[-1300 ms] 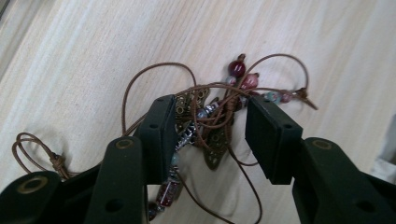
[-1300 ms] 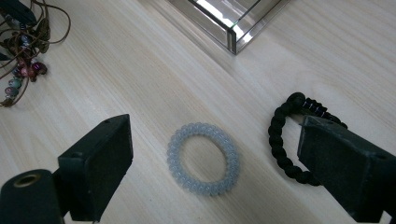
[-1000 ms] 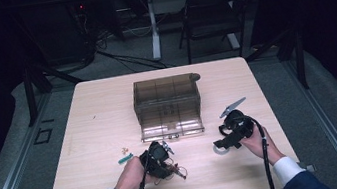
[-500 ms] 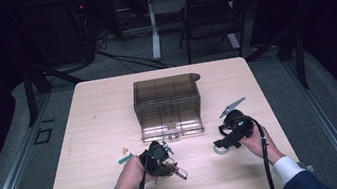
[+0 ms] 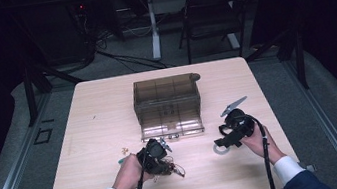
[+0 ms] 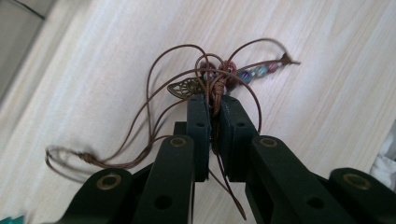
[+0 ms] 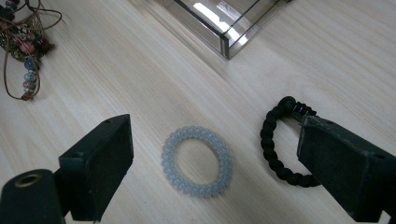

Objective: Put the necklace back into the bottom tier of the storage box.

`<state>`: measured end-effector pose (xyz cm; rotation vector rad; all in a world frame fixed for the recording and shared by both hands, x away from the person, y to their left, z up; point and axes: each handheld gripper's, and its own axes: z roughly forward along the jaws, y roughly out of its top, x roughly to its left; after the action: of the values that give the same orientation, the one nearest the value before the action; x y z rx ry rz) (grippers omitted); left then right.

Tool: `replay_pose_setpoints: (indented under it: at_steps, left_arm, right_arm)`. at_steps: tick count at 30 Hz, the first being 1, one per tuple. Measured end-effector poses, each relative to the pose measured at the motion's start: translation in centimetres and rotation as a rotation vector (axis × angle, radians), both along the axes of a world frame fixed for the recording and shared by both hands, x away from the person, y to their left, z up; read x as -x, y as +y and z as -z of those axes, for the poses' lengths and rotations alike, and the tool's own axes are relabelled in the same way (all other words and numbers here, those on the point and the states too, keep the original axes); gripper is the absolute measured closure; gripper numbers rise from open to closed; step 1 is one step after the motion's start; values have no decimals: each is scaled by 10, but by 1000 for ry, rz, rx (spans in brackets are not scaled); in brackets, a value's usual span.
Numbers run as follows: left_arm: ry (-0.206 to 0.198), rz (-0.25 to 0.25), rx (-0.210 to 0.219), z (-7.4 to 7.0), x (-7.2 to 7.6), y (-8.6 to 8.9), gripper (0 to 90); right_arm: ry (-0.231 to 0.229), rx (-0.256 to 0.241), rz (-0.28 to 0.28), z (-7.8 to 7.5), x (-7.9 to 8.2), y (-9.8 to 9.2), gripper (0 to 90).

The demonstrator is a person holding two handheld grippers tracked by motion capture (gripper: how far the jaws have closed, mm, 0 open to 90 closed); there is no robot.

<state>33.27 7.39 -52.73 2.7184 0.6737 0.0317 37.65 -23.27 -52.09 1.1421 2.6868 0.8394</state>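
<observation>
Pinching cord necklace (image 6: 212, 81) in left tongs (image 6: 214, 100) | right tongs (image 7: 215, 154) apart over pale bracelet (image 7: 197, 161)

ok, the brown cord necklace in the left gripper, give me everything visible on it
The brown cord necklace is thin waxed-looking cord in several loose loops with small knots, a brass-coloured filigree leaf charm and a short run of red, blue and pink beads. It lies tangled on the pale wooden table, near the front edge in the high view. The left gripper has its jaws shut on the knotted middle; the loops trail free on the wood.
</observation>
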Motion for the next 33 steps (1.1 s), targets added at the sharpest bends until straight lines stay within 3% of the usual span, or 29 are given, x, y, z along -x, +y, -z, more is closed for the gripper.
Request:
replay_pose_setpoints:
  at_steps: [26, 33]
  left_arm:
    - [-72, -50, 4, -51, -16, 3, 838]
    - [-79, -69, 19, -55, -21, 4, 838]
  right_arm:
    - [18, 8, -1, 3, -2, -1, 106]
    - [19, 23, 2, 3, -3, -3, 106]
